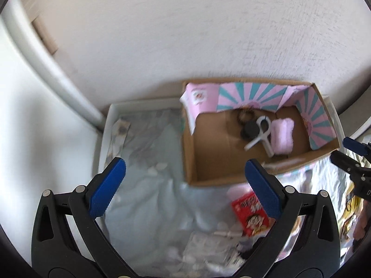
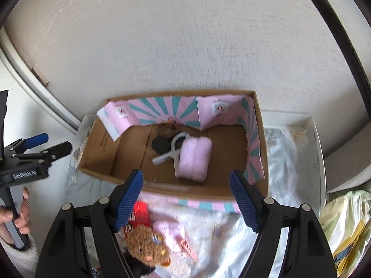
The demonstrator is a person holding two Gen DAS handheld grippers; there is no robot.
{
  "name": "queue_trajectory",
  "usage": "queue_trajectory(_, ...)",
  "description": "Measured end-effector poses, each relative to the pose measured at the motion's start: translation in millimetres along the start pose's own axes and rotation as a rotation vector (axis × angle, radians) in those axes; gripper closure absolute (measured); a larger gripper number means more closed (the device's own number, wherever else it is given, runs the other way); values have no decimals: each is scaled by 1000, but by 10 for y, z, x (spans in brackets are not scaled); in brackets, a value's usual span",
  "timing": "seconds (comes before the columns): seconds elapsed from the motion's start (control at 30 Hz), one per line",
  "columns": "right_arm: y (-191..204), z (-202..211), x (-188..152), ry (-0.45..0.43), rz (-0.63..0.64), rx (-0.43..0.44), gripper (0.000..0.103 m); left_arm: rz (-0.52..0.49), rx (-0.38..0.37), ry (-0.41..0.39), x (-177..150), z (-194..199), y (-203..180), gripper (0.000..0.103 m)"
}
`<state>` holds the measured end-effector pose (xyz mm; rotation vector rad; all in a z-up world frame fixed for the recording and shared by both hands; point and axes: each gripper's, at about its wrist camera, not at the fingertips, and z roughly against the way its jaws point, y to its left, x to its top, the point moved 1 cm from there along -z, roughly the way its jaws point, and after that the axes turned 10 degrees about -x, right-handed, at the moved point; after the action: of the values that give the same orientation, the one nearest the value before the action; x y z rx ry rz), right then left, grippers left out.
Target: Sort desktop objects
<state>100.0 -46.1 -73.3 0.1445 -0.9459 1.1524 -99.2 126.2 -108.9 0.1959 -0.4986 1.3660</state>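
Desktop objects lie in two groups: some inside a cardboard box [image 2: 231, 186], others loose on the pale cloth [image 1: 148, 203] in front of it. Both grippers have their jaws spread wide and grasp nothing. The left gripper [image 1: 185, 187] hangs above the cloth, its right finger over the box's near edge and a red packet [image 1: 251, 215]. The right gripper [image 2: 185, 200] hangs over the box's near wall; just below its left finger sit the red packet [image 2: 140, 213], a brown teddy bear [image 2: 146, 245] and something pink [image 2: 169, 231], blurred.

Inside the box, toward its far wall, a white clip [image 2: 172, 150] lies touching a pink fluffy roll [image 2: 194, 159] on its right and a black round piece [image 2: 160, 144] on its left; a dark brownish thing behind them is too blurred to name. A pink-and-teal printed card liner [image 2: 162, 111] stands along the far and right walls. The box rests against the white wall [image 2: 185, 46], on a white-rimmed tray [image 2: 318, 139] that carries the cloth. At the tray's right edge lies a yellow-green bag [image 2: 343, 227].
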Motion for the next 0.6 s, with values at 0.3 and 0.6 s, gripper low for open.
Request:
queue_trajectory(0.3,-67,259,-413,-22,10,-20,29,-46,-49,39,-522,215,128,0)
queue_trajectory(0.6,37,421,-912,-30,43,2,29,-123,-102,105,-1128,255,44,0)
